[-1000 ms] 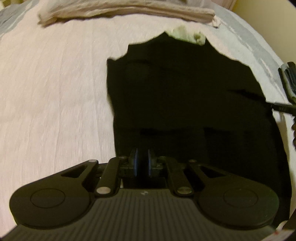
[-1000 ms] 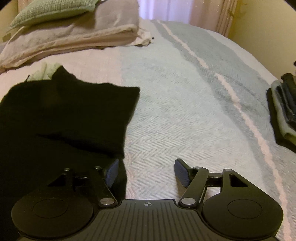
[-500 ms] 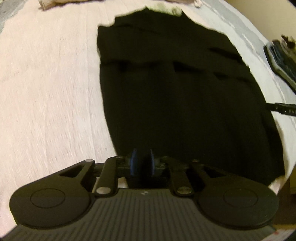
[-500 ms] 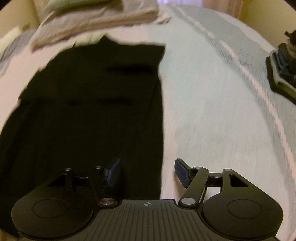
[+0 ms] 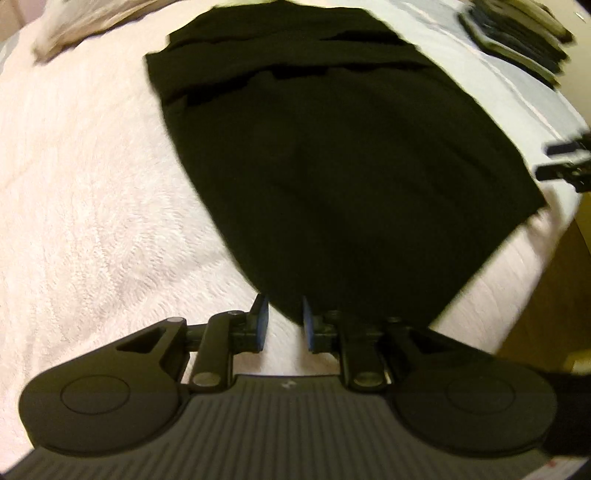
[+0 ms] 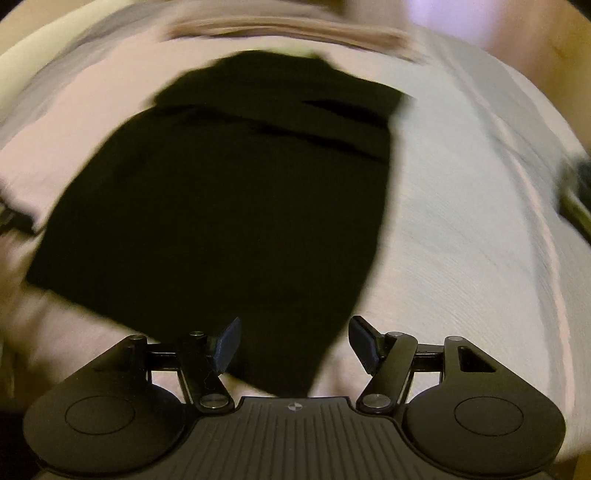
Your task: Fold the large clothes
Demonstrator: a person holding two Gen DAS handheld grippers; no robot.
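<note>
A large black garment [image 5: 332, 166] lies flat on the pale bedspread [image 5: 92, 184], with folded bands across its far end. My left gripper [image 5: 283, 325] hovers at the garment's near corner. Its jaws are opening, and the blue pads [image 5: 261, 321] stand a little apart without pressing the cloth; the corner tip lies under the gap. In the right wrist view the same garment [image 6: 229, 184] fills the middle. My right gripper [image 6: 295, 343] is open wide over its other near corner, gripping nothing. The right gripper's tip [image 5: 565, 162] also shows at the left view's right edge.
A stack of folded dark clothes [image 5: 517, 33] sits at the far right of the bed. Pillows [image 5: 74, 22] lie across the head end. The bed's near right edge drops off to a brown surface [image 5: 546, 295]. The right wrist view is motion-blurred.
Both grippers have drawn back along the garment to its near corners, so more of it shows. The left jaws, shut earlier, have parted. The right jaws stayed wide.
</note>
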